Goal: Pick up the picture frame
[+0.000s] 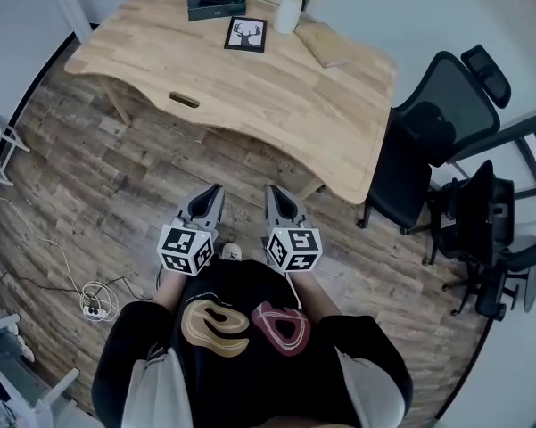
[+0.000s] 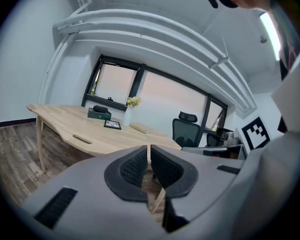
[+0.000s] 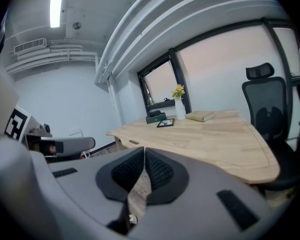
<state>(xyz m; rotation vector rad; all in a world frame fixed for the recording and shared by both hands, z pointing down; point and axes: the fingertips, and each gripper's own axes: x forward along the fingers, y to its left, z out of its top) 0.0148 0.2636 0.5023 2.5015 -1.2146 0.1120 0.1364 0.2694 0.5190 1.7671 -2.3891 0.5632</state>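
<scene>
A small black picture frame (image 1: 246,34) with a deer print lies flat near the far side of the wooden table (image 1: 276,105); it also shows in the left gripper view as the picture frame (image 2: 112,125) and in the right gripper view as the picture frame (image 3: 165,123). My left gripper (image 1: 213,192) and right gripper (image 1: 274,192) hang side by side over the floor, short of the table's near edge, far from the frame. Both are shut with nothing between the jaws: left gripper (image 2: 149,151), right gripper (image 3: 144,154).
On the table stand a dark green box (image 1: 216,4), a white vase of yellow flowers (image 1: 290,7) and a tan book (image 1: 325,45). Black office chairs (image 1: 432,141) stand right of the table. A cable and power strip (image 1: 94,303) lie on the floor at left.
</scene>
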